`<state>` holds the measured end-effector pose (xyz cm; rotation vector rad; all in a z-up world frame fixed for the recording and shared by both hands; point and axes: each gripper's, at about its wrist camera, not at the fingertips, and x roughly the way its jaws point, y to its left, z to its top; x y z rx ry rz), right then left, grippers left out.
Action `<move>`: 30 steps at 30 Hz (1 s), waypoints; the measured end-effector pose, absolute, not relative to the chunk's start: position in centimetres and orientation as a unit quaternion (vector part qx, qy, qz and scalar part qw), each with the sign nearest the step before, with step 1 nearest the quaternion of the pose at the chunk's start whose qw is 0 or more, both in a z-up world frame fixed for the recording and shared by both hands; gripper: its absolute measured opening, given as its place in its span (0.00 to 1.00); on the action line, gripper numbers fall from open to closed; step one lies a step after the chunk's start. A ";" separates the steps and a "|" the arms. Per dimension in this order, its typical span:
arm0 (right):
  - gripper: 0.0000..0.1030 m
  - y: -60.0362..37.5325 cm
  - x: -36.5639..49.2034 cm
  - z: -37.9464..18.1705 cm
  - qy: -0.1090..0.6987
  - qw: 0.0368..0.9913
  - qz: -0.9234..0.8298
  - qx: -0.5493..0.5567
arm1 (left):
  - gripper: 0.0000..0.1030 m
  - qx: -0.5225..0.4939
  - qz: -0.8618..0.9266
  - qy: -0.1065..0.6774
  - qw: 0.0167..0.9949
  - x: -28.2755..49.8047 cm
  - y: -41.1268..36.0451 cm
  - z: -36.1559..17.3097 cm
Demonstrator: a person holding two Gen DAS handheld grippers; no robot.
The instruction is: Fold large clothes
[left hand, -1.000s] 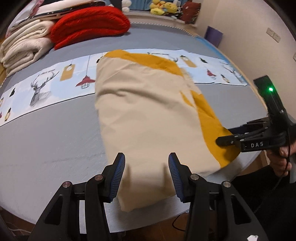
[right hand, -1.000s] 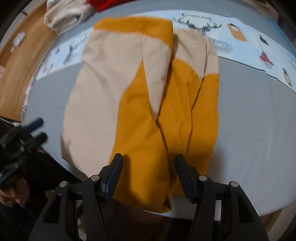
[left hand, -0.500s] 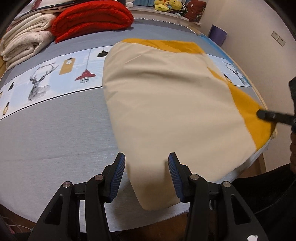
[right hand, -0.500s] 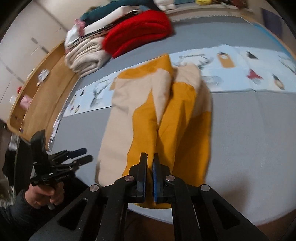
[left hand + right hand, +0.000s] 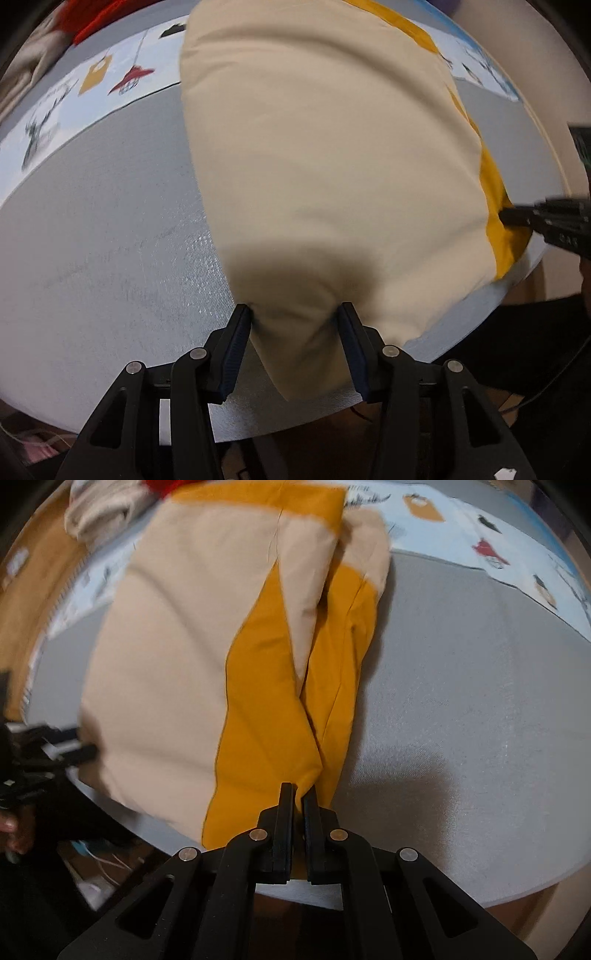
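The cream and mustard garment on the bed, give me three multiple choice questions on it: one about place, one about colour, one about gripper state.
1. Where does the garment lie?
A. near edge of the grey bed
B. on the floor
C. on the red blanket

2. The part between the right gripper jaws is:
A. cream
B. mustard
C. red

3. The left gripper is:
A. shut and empty
B. open, straddling the cream corner
C. away from the garment

Answers: 1 A, its hem reaches the bed's edge. 2 B, mustard fabric enters the closed jaws. 3 B, its fingers stand apart around cloth.
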<state>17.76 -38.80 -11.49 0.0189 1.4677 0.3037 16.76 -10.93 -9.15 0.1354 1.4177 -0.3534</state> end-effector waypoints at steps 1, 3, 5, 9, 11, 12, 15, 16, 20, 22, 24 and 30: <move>0.04 -38.4 17.8 -11.8 0.669 0.730 0.136 -0.007 | 0.45 0.072 -0.158 0.647 0.742 16.6 -11.2 -9.4; 0.05 -38.0 18.1 -12.4 0.671 0.728 0.139 -0.015 | 0.45 0.078 -0.154 0.650 0.740 16.5 -11.4 -9.8; 0.05 -38.4 18.3 -12.3 0.668 0.730 0.147 0.007 | 0.46 0.086 -0.150 0.651 0.739 16.5 -11.6 -10.1; 0.11 -41.3 18.8 -8.5 0.600 0.783 0.148 0.074 | 0.48 0.076 -0.147 0.655 0.737 16.5 -11.4 -10.0; 0.20 -43.0 18.9 -5.9 0.542 0.822 0.139 0.104 | 0.48 0.075 -0.148 0.656 0.736 16.5 -11.5 -9.8; 0.38 -43.7 19.0 -4.8 0.513 0.841 0.125 0.116 | 0.48 0.075 -0.147 0.657 0.736 16.5 -11.5 -9.8; 0.60 -44.5 20.2 -3.4 0.467 0.868 0.094 0.139 | 0.48 0.069 -0.145 0.661 0.733 16.7 -11.5 -9.8; 0.60 -44.3 20.9 -3.4 0.463 0.868 0.095 0.148 | 0.48 0.068 -0.144 0.662 0.732 16.8 -11.5 -9.7; 0.60 -43.6 24.7 -5.0 0.476 0.850 0.103 0.198 | 0.48 0.068 -0.143 0.665 0.730 17.0 -11.7 -9.8; 0.60 -43.4 26.0 -5.9 0.487 0.840 0.102 0.216 | 0.48 0.065 -0.143 0.667 0.728 17.3 -11.6 -10.0; 0.60 -43.0 27.8 -6.7 0.484 0.834 0.106 0.241 | 0.48 0.060 -0.144 0.668 0.727 17.5 -11.4 -9.9; 0.60 -41.8 33.2 -10.6 0.514 0.807 0.094 0.275 | 0.48 0.057 -0.145 0.669 0.726 17.8 -11.0 -10.0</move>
